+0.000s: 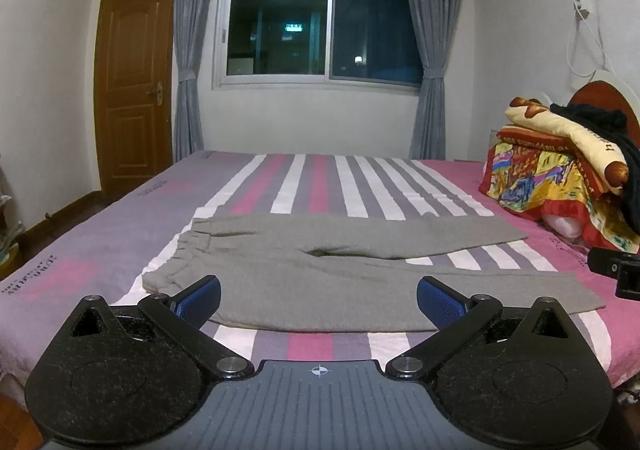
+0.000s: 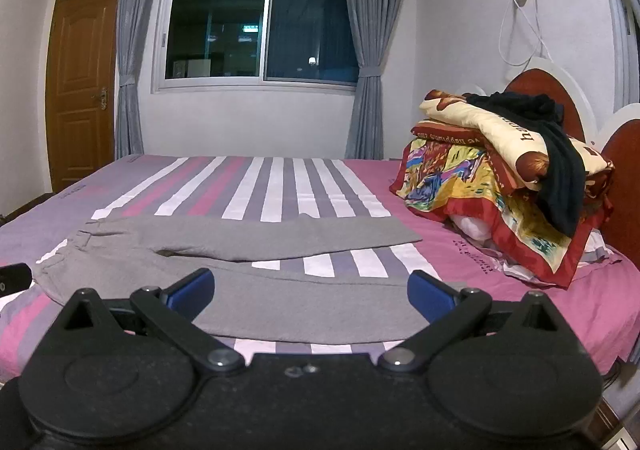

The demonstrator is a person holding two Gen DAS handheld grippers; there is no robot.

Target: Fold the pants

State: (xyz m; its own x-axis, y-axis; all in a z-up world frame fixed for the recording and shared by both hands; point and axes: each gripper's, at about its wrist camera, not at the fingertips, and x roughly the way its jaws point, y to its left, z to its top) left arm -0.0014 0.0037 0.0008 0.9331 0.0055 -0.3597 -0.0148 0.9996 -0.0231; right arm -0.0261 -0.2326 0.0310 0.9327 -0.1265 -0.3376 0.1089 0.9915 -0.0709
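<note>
Grey pants lie flat on the striped bed, waistband to the left, the two legs spread apart in a V toward the right. They also show in the right wrist view. My left gripper is open and empty, hovering at the near edge of the pants by the waist end. My right gripper is open and empty, above the near leg. The right gripper's tip shows at the right edge of the left wrist view.
A pile of colourful quilts with a black garment on top sits at the headboard on the right. A window with grey curtains is behind the bed. A wooden door is at the left.
</note>
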